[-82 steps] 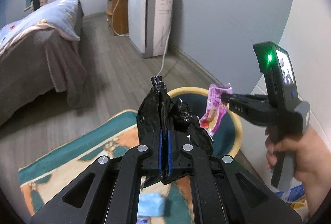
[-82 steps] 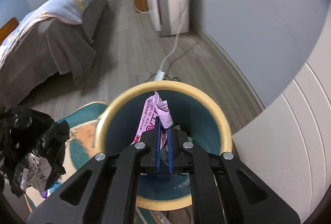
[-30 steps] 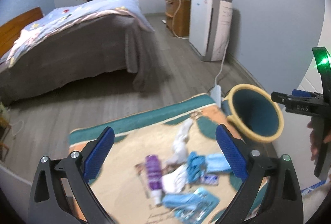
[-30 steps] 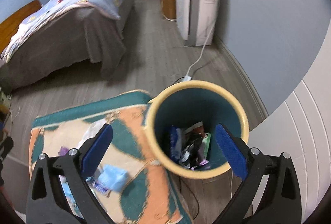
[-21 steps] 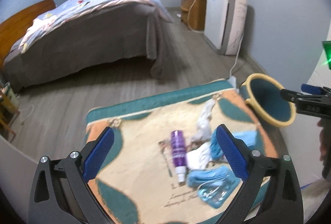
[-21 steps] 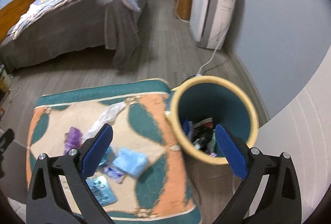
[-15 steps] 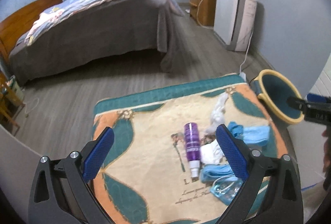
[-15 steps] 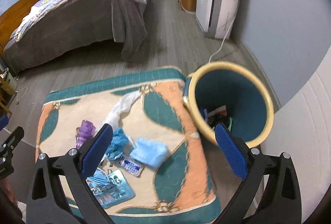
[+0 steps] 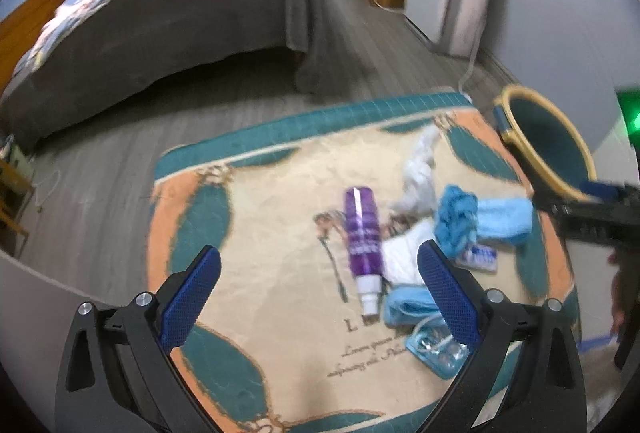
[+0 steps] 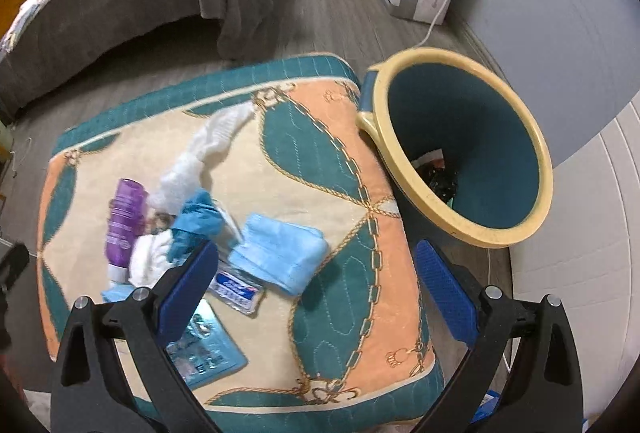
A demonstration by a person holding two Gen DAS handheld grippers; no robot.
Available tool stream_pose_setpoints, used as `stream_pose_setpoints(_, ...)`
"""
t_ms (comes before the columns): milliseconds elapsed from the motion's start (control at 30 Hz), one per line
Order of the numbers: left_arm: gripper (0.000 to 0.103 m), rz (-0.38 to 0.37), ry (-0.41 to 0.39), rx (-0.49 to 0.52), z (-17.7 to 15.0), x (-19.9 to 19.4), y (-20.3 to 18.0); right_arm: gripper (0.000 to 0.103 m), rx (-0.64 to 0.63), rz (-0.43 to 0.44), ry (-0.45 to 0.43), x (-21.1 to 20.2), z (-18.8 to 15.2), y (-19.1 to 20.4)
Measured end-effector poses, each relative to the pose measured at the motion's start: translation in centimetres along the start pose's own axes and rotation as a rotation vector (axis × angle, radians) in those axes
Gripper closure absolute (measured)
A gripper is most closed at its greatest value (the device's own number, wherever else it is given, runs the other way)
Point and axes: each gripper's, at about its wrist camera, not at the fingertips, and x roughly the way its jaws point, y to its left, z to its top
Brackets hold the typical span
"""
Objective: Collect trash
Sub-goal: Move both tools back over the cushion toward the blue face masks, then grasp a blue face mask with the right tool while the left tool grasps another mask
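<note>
Left gripper (image 9: pixel 318 279): jaws wide apart, empty, above the rug (image 9: pixel 256 217).
Right gripper (image 10: pixel 316 281): jaws wide apart, empty, between the litter and the bin (image 10: pixel 500 229).
Litter: purple bottle (image 9: pixel 362 229), white tissue (image 10: pixel 200 149), blue cloths (image 10: pixel 280 253) and packets lie clustered on the rug.
Bin: just beside the rug's edge, dark trash inside.

Bin (image 10: pixel 460 229) rim hides most trash (image 10: pixel 438 177) inside.

left gripper (image 9: pixel 319 285) jaws spread wide; right gripper (image 10: pixel 316 279) likewise, empty
</note>
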Motion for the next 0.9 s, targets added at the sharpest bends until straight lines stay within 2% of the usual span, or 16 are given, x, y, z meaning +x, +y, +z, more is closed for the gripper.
stream_pose_setpoints(267, 0.005, -0.052, 0.081, 0.107, -2.2, 3.1, -4.6, 0.006, 0.002, 0.001, 0.056, 1.7, 0.2, -0.1)
stream_pose_setpoints(467, 0.007, -0.105, 0.135, 0.121, -3.1, 4.5, -5.9, 0.007, 0.014, 0.040, 0.101, 3.3, 0.0, 0.0)
stream_pose_setpoints(633, 0.008, -0.139, 0.161, 0.152, -3.6, 5.3, -6.9, 0.028, 0.035, 0.083, 0.145, 4.7, -0.2, 0.3)
stream_pose_setpoints(667, 0.010, -0.146, 0.167, 0.156, -3.7, 5.4, -7.1, 0.037, 0.033, 0.086, 0.151, 4.8, -0.3, 0.4)
stream_pose_setpoints(700, 0.012, -0.156, 0.175, 0.162, -3.8, 5.5, -7.2, 0.048, 0.025, 0.089, 0.161, 5.0, -0.4, 0.6)
stream_pose_setpoints(733, 0.021, -0.169, 0.188, 0.170, -3.9, 5.7, -7.4, 0.053, 0.017, 0.093, 0.165, 5.1, -0.4, 0.7)
stream_pose_setpoints(800, 0.029, -0.182, 0.211, 0.188, -4.2, 6.1, -7.9, 0.069, -0.004, 0.094, 0.163, 5.0, -0.4, 1.2)
stream_pose_setpoints(900, 0.039, -0.191, 0.213, 0.220, -4.4, 6.1, -8.5, 0.078, -0.015, 0.097, 0.132, 4.2, -0.1, 1.6)
